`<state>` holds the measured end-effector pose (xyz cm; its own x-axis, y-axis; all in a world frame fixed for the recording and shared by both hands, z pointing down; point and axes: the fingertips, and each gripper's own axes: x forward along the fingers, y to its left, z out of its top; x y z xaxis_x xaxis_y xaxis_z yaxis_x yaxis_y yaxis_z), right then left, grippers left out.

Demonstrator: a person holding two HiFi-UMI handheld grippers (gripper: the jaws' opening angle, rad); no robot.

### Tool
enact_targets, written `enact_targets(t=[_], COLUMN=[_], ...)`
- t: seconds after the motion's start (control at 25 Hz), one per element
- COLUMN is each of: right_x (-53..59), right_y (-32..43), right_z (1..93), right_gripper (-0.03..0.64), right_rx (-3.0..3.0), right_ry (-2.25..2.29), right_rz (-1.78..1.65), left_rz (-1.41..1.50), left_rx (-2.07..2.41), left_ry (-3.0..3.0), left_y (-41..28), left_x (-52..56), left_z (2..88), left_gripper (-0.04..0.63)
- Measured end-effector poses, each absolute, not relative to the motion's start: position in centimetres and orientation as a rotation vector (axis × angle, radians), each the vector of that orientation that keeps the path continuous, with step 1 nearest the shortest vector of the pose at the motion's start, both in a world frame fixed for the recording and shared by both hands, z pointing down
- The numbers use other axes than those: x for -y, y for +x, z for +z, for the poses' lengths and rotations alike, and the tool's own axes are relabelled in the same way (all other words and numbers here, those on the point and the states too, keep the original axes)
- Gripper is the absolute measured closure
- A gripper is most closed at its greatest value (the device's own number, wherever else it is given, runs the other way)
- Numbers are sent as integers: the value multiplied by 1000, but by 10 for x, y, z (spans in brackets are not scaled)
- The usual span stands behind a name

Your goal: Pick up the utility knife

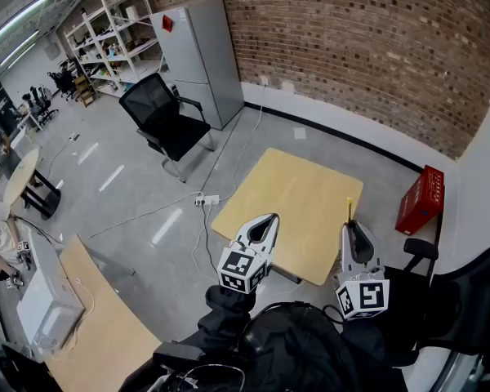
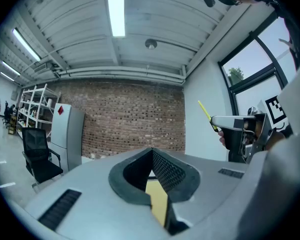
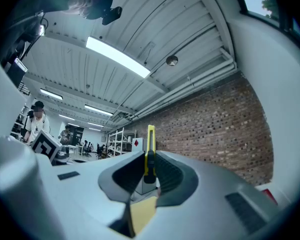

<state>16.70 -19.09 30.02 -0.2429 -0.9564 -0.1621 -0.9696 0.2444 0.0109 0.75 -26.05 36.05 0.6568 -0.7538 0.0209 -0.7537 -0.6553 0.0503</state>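
Observation:
The utility knife [image 1: 349, 211] is slim and yellow with a black slider. It stands upright between the jaws of my right gripper [image 1: 353, 227], which is shut on its lower part. In the right gripper view the knife [image 3: 150, 154] rises from the right gripper [image 3: 149, 158]. The left gripper view shows the knife [image 2: 205, 111] slanting up from the right gripper [image 2: 235, 124]. My left gripper [image 1: 265, 221] hovers over the near edge of the light wooden table [image 1: 294, 194], its tips touching and nothing between them. The left gripper [image 2: 152, 151] shows the same in its own view.
A red box [image 1: 420, 198] stands on the floor right of the table. A black office chair [image 1: 167, 121] and a grey cabinet [image 1: 200, 55] are at the back left. A power strip [image 1: 208, 200] with cables lies by the table. Another wooden tabletop [image 1: 98, 317] is at lower left.

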Motion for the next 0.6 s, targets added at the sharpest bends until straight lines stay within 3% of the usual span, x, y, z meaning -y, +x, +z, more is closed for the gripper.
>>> enact_targets(t=[0.6], right_x=[191], right_y=[168], right_z=[304], right_gripper=[549], right_rx=[-2397], right_ry=[-1861], right_rz=[178], left_rz=[0], left_rx=[1283], left_ry=[2818], left_y=[10], left_x=[260], left_z=[360], left_gripper=[594])
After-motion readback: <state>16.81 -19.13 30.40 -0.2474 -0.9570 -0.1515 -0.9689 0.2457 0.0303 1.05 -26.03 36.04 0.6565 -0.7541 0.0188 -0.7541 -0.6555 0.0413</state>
